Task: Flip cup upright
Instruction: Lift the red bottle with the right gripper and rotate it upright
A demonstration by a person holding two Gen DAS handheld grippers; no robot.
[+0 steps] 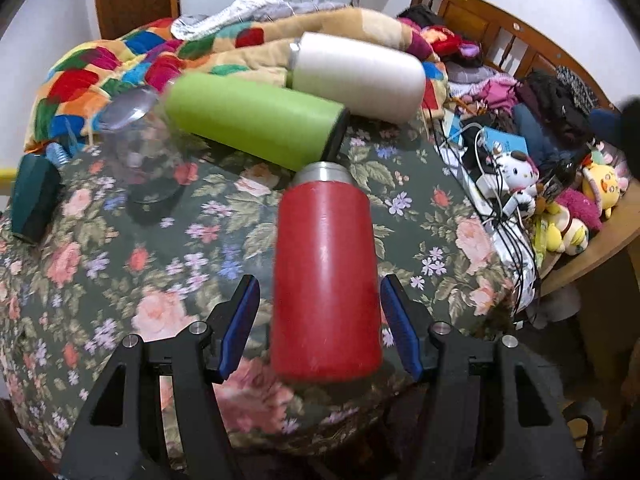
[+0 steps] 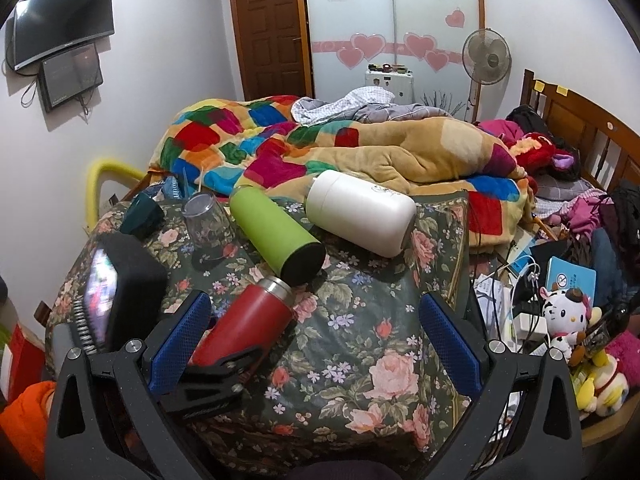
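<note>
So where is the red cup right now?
The red cup lies on its side on the floral cloth, between the open fingers of the left gripper, its steel rim pointing at the green bottle behind it.

The red cup (image 1: 326, 276) has a matt, faintly scuffed painted body with a soft sheen and a bare brushed-metal neck. The green cup (image 1: 252, 118) looks matt and smooth, with a dull black end. The white cup (image 1: 360, 74) is smooth with a satin finish. A clear plastic tumbler (image 2: 208, 224) stands glossy on the woven floral cloth (image 2: 360, 340). The left claw (image 1: 320, 328) has matt black plastic arms, ribbed blue rubbery pads (image 1: 240, 330) and shiny metal pins. The patchwork blanket (image 2: 280, 148) is plush fleece; the headboard (image 2: 580, 120) is varnished wood
</note>
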